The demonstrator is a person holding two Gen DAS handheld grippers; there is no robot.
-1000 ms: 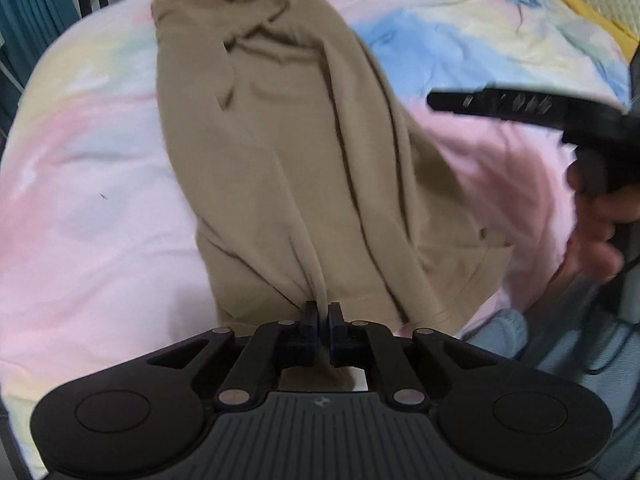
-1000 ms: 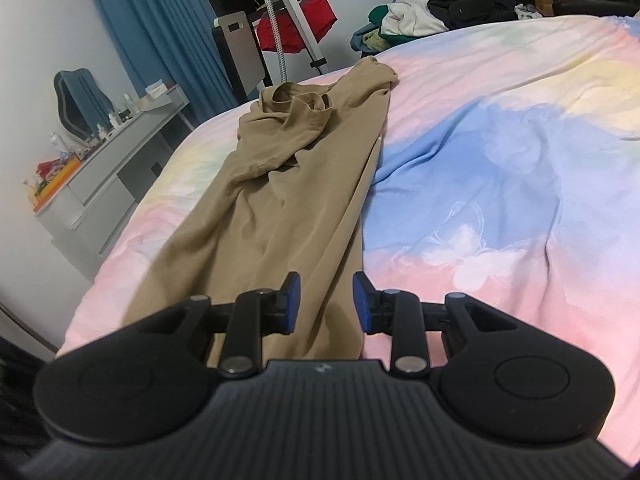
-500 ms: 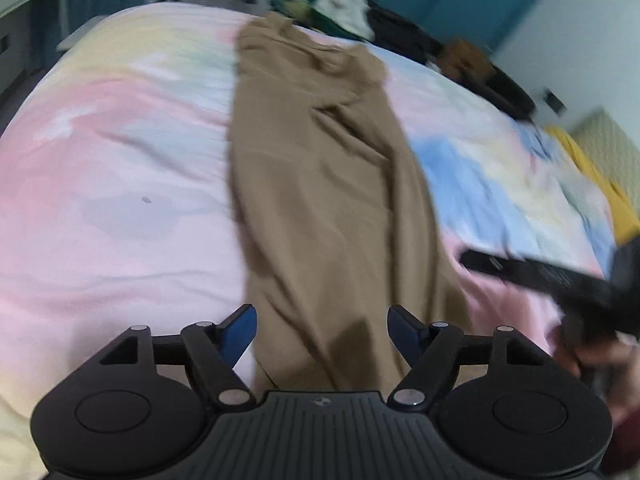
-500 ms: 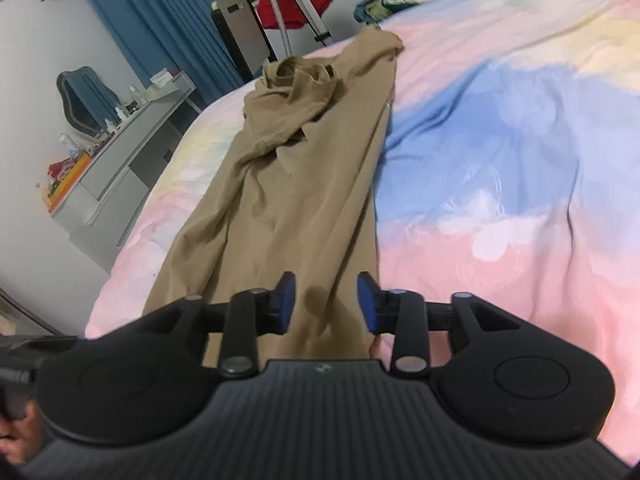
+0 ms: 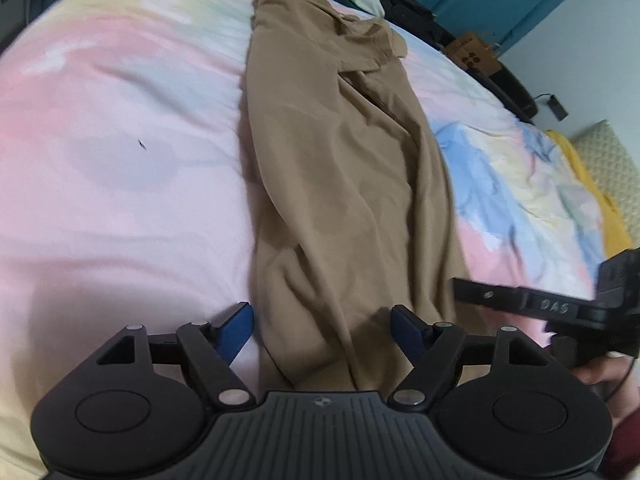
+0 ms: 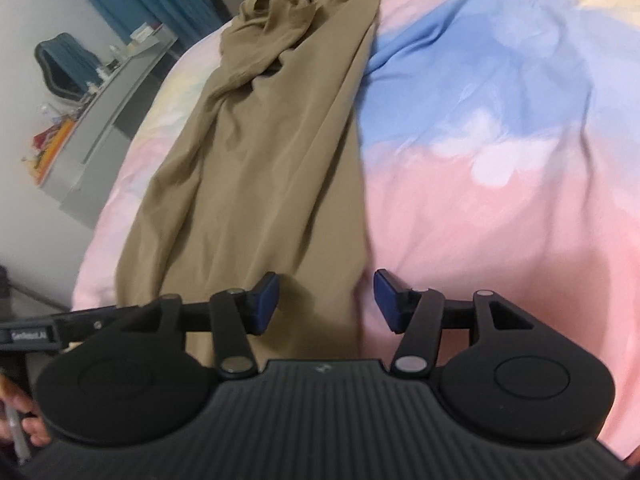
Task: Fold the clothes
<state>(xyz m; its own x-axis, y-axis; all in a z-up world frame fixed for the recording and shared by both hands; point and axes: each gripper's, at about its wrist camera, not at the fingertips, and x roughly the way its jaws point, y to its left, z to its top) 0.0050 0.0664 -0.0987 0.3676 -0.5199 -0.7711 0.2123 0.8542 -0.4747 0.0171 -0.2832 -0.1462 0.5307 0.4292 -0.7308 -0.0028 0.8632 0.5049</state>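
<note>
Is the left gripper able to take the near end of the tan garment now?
Probably yes. The left gripper is open, and the near end of the tan garment lies between its fingers on the bedsheet, with nothing covering it.

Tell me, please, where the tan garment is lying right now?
The tan garment lies lengthwise on the pastel bedsheet, ahead of both open grippers, its near end between the left gripper fingers.

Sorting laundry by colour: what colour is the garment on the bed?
Plain tan, no pattern; the garment shows best in the right wrist view.

dim even indoor light | soft shadows | slight motion blur | strong fisheye bending at edges
</note>
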